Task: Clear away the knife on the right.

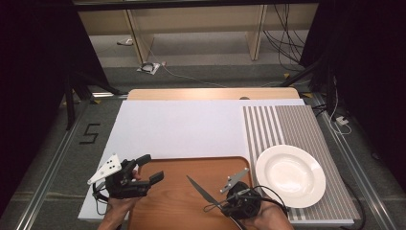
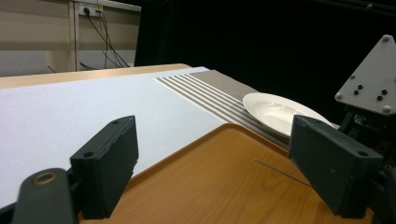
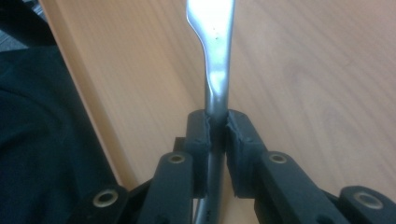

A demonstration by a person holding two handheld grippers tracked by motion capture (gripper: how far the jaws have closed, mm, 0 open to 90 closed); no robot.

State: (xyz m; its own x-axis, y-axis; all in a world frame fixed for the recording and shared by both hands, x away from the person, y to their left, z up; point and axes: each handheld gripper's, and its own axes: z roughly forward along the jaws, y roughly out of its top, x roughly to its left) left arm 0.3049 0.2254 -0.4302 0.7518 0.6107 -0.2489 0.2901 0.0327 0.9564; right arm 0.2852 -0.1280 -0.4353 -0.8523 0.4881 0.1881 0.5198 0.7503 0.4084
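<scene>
A: Take the wooden tray (image 1: 182, 201) as the landmark. Where are the two tongs?

B: The left tongs (image 1: 146, 170) hover over the tray's left edge, jaws spread wide with nothing between them. The right tongs (image 1: 229, 196) sit over the tray's near right part, pinched tight on the handle of a metal knife (image 1: 201, 190).

A: How does the knife lie?

B: Its blade runs out from the jaws over the tray's middle, pointing up and to the left in the high view. In the right gripper view the knife (image 3: 215, 60) stretches away above the tray's wood, its handle squeezed between the two pads.

A: Anything else near the tray?

B: A white plate (image 1: 290, 175) sits just beside its right edge, on a striped mat (image 1: 282, 124). Tray and mat both rest on the white table (image 1: 177, 127).
</scene>
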